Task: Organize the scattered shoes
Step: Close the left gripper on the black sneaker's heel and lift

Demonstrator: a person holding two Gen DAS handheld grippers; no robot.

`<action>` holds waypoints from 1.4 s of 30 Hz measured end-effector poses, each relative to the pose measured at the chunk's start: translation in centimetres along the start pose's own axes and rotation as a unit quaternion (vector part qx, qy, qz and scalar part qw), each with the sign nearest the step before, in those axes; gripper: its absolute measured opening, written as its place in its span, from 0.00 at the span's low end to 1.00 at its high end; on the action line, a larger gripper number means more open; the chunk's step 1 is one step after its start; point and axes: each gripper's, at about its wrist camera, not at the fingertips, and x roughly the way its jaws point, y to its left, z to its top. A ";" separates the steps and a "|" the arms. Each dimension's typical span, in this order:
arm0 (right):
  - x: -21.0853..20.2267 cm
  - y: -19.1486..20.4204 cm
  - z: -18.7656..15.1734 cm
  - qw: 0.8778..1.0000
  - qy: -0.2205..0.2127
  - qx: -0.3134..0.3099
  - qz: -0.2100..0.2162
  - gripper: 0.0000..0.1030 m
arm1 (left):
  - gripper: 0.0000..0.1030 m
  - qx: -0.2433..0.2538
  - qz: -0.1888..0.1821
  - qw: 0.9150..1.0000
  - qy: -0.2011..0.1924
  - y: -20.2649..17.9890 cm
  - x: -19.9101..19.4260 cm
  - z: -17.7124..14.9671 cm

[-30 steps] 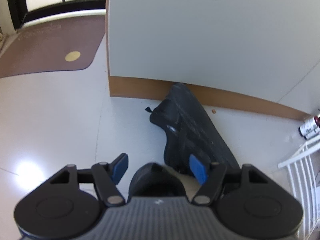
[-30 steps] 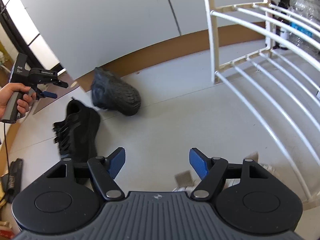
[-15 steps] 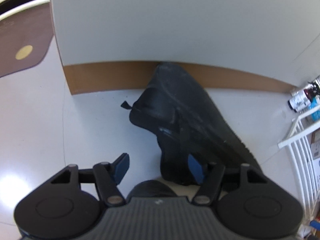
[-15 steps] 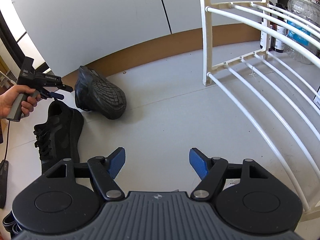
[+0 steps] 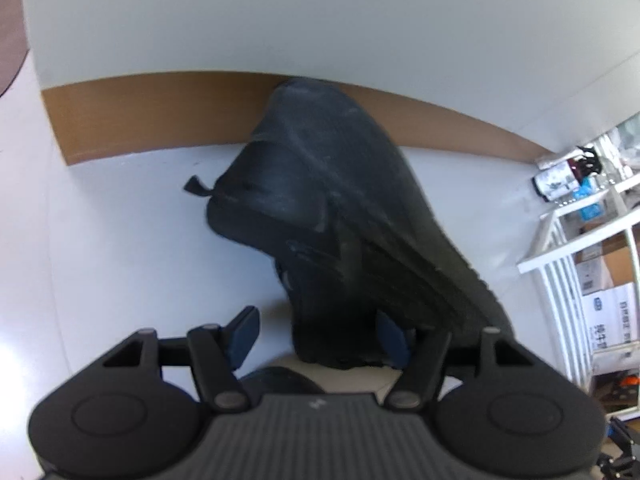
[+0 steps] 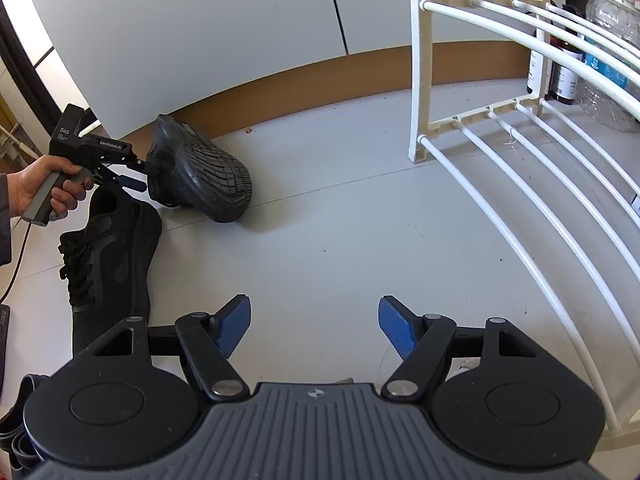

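Observation:
A black sneaker (image 5: 344, 216) lies tipped on its side against the brown baseboard, sole facing right; it also shows in the right wrist view (image 6: 200, 176). My left gripper (image 5: 316, 332) is open, its jaws on either side of the shoe's heel end; it shows in the right wrist view (image 6: 138, 176) at the shoe. A second black sneaker (image 6: 108, 256) lies upright on the floor beside it. My right gripper (image 6: 314, 324) is open and empty above bare floor.
A white tube shoe rack (image 6: 520, 152) stands at the right, also in the left wrist view (image 5: 576, 248). Bottles (image 6: 560, 76) stand behind it. Grey wall panels (image 6: 200, 28) and the baseboard (image 5: 140, 116) bound the far side. Boxes (image 5: 608, 300) sit at right.
My left gripper has moved forward to the tipped sneaker, which now sits between its open fingers. My right gripper has shifted slightly, still open.

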 end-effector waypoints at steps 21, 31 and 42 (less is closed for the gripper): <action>0.2 -0.4 -0.2 1.000 -0.001 0.005 0.001 0.73 | 0.43 -0.016 -0.014 0.999 -0.030 -5.3 1.3 0.8; 0.1 0.2 -0.5 1.000 0.000 0.005 0.001 0.73 | 0.20 -0.040 -0.029 0.991 -0.127 -7.6 -1.3 1.2; -0.6 0.8 -0.8 1.000 -0.009 0.005 0.005 0.73 | 0.10 -0.026 0.049 0.986 -0.155 -9.7 -4.6 0.4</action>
